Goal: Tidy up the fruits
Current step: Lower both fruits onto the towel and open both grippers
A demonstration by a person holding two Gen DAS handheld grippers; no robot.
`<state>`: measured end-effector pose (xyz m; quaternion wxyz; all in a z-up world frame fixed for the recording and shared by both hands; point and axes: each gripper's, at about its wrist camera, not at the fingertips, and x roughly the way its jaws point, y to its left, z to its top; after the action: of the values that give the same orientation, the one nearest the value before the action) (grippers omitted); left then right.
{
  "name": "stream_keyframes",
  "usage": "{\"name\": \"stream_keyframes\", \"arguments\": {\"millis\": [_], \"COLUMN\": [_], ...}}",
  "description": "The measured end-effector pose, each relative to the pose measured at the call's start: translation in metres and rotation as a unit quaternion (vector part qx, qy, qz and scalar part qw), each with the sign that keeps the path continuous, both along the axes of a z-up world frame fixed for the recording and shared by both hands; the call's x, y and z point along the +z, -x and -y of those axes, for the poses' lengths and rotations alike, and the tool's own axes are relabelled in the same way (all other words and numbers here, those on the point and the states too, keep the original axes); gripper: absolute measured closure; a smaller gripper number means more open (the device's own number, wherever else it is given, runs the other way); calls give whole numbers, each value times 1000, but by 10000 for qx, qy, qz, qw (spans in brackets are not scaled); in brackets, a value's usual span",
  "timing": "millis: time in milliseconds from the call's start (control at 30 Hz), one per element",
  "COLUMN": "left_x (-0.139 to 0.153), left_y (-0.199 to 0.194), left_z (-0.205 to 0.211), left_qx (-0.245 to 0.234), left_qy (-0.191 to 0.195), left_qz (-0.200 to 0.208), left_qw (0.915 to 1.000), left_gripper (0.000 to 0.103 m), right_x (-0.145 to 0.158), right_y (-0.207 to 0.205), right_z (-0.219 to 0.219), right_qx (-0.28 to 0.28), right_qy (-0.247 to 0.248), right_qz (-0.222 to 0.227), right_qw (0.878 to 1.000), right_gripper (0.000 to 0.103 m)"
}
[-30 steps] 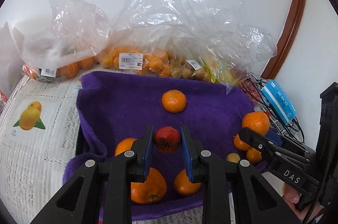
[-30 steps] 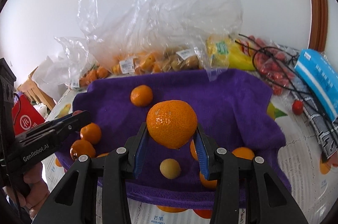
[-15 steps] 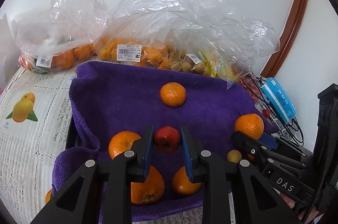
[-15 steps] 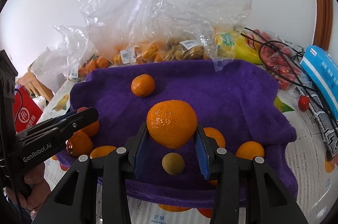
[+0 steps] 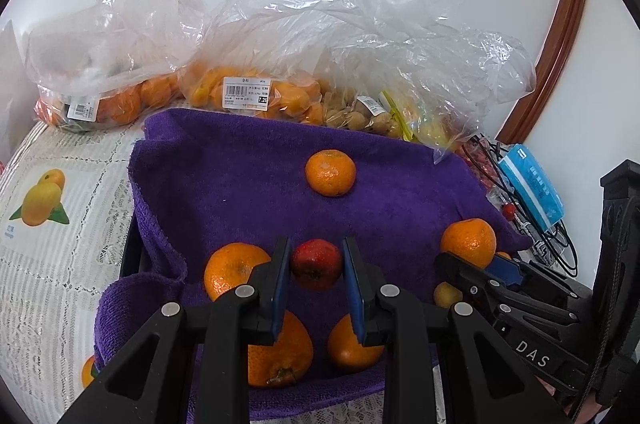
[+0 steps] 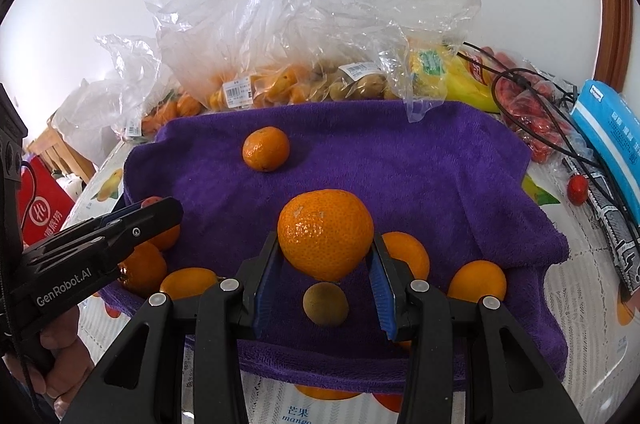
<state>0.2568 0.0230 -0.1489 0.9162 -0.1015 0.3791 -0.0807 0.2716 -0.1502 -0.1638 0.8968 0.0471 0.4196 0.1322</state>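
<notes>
Presently: left gripper (image 5: 316,266) pinched red fruit (image 5: 316,263), right gripper (image 6: 325,266) pinched mandarin (image 6: 325,234), both above purple towel (image 6: 400,163); placement apparently next.

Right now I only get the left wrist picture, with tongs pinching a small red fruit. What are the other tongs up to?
Observer: The right tongs are shut on a big orange, held up over the purple towel.
Visitor: Who is holding my tongs?
Observer: A bare left hand grips the handle of the left tongs, low at the left of the right wrist picture.
Visitor: Anything past the table on that side?
Observer: A red box with white lettering stands beyond the table's edge there.
</notes>
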Motion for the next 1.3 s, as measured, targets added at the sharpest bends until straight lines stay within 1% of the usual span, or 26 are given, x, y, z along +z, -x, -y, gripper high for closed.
{"name": "stream_keyframes", "arguments": {"millis": [467, 700, 733, 767, 867, 900, 967, 1067, 1133, 1200, 1300], "left_x": [-2, -3, -3, -2, 0, 1, 3, 5, 6, 8, 12], "left_y": [-2, -1, -1, -1, 1, 2, 3, 3, 3, 3, 3], "left_z": [-1, 0, -1, -1, -1, -1, 0, -1, -3, -5, -8], "left_qx": [28, 60, 69, 68, 55, 72, 87, 117, 156, 207, 303], "left_qy": [34, 21, 13, 19, 80, 54, -1, -11, 3, 12, -6], "left_qz": [-70, -72, -69, -67, 5, 31, 56, 79, 86, 105, 144], "left_qw": [10000, 10000, 10000, 10000, 10000, 10000, 9999, 9999, 9998, 9997, 9994], "left_gripper": [79, 79, 78, 72, 61, 60, 54, 50, 48, 46, 43], "right_x": [-8, -8, -8, -9, -9, -9, -9, -7, -5, -3, 2], "right_y": [-7, -7, -8, -8, -8, -8, -7, -6, -5, -3, -1], "right_z": [2, 2, 2, 2, 1, 1, 2, 4, 5, 4, 3], "right_qx": [-67, -86, -82, -81, -82, -87, -96, -138, -149, -152, -123], "right_qy": [150, 201, 218, 229, 279, 276, 250, 266, 288, 301, 277], "right_qz": [-209, -202, -201, -196, -173, -171, -157, -99, -50, 0, 84], "right_qw": [9996, 9996, 9995, 9995, 9994, 9994, 9995, 9995, 9995, 9994, 9995], "right_gripper": [61, 60, 60, 60, 60, 60, 60, 59, 52, 48, 47]}}
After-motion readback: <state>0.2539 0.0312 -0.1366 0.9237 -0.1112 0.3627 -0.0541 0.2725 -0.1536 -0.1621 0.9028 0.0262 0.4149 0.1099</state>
